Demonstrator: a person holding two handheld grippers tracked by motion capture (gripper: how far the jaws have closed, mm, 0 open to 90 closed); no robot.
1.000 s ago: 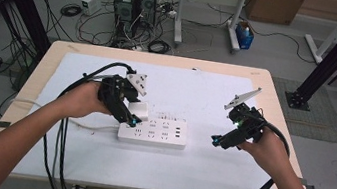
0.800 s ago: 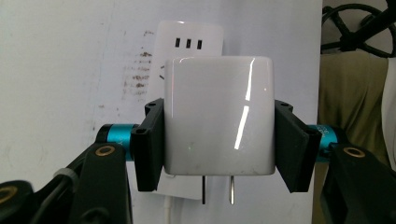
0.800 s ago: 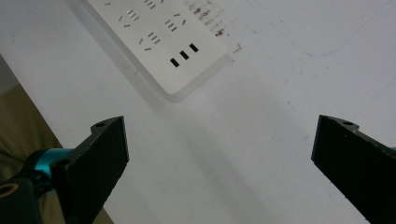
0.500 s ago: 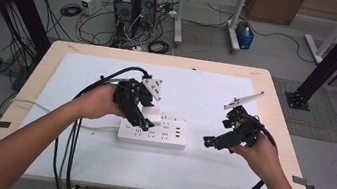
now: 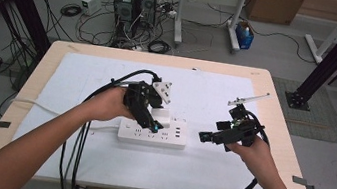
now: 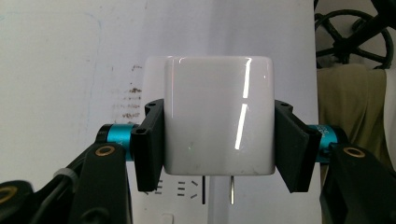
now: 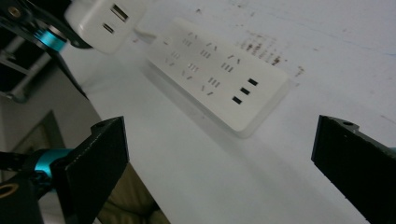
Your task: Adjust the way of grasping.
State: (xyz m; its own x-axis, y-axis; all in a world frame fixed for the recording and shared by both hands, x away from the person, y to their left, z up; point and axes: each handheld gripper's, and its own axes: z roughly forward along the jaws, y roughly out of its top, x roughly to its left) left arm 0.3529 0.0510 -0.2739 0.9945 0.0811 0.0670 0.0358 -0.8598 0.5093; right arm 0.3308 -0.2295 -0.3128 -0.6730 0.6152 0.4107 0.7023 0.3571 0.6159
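1. One white power strip [image 5: 152,133] lies on the table [image 5: 275,110], near the middle.
2. One white charger block [image 6: 218,115] with two metal prongs; its far face carries two ports, as the right gripper view shows.
3. Two hand-held grippers: the left gripper [image 5: 152,124] and the right gripper [image 5: 204,137].
4. Two computer towers [image 5: 135,1] stand on the far floor.

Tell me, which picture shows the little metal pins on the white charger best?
The left gripper view: the charger sits close between the left gripper's jaws, two prongs pointing down. The right gripper view shows its port face. In the high view it is mostly hidden.
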